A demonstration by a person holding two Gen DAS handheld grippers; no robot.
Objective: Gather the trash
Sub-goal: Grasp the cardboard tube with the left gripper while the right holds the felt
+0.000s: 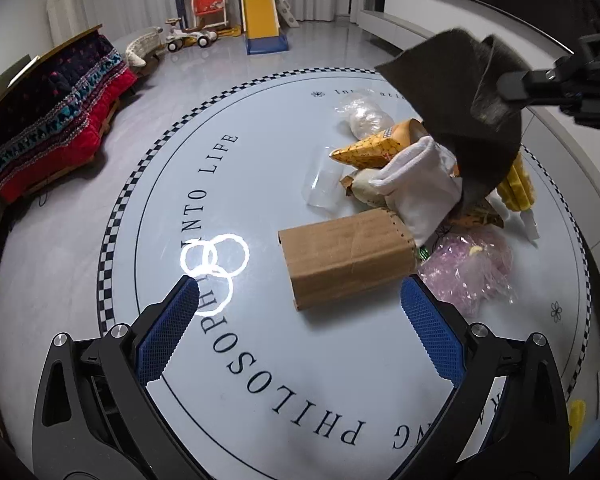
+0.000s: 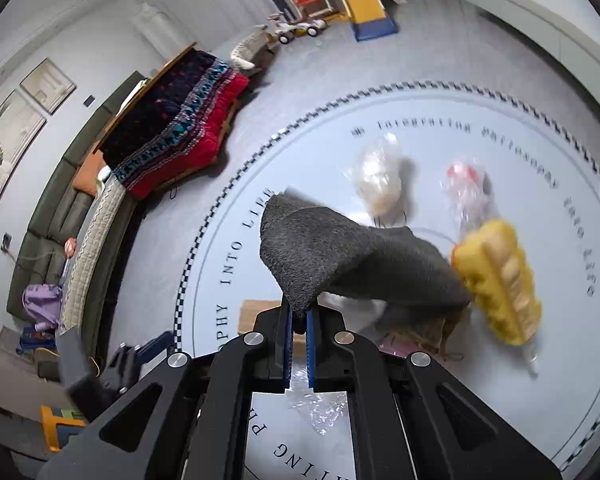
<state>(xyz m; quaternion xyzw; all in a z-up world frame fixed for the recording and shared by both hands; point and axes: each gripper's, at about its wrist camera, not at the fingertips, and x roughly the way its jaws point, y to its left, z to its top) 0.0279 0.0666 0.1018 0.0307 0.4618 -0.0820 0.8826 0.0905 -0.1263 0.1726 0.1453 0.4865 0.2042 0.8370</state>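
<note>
Left wrist view: the round white table with checkered rim [image 1: 260,128] is bare from 7 through 11 o'clock; passage there is unobstructed. A brown corrugated cardboard box [image 1: 346,262] lies at centre between the open blue-padded left gripper [image 1: 300,300] fingers. From 1 to 4 o'clock, clutter blocks access: a white cloth pouch [image 1: 420,188], crinkled pink cellophane [image 1: 468,268], yellow snack packets [image 1: 376,146]. A dark grey felt cloth [image 1: 452,92] hangs overhead at 1 o'clock.
</note>
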